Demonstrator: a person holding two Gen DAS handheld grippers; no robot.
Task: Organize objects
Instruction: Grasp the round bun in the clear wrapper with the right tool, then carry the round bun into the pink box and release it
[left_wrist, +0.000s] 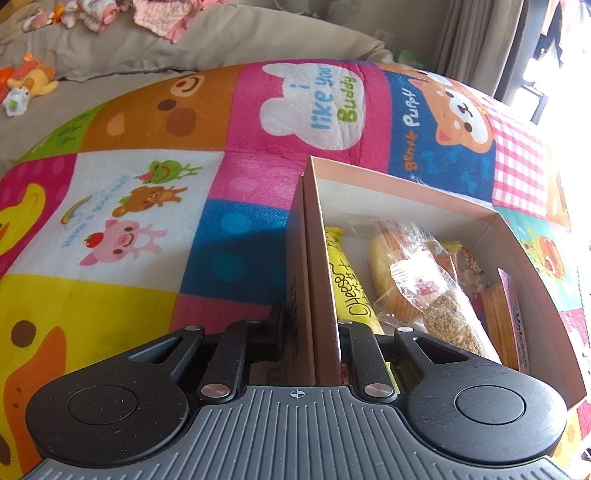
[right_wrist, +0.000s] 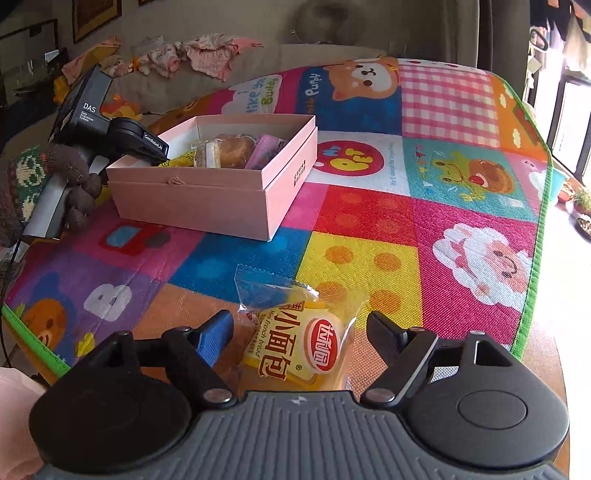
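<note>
A light, crinkly yellow plastic-wrapped bread packet (right_wrist: 301, 347), lying on the colourful mat between the spread fingers of the right gripper (right_wrist: 299, 332), is best pinched gently across its soft middle, while the left gripper (left_wrist: 310, 328) is clamped on the pink cardboard box (left_wrist: 314, 236) wall

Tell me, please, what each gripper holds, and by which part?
The left gripper clamps the pink box by its side wall. The right gripper holds nothing, open around the bread packet.

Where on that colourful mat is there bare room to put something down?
The mat is bare right of the pink box, out to its green edge. Crowded: inside the box, and before the right gripper, where the bread packet lies. The left gripper holds the box wall.
</note>
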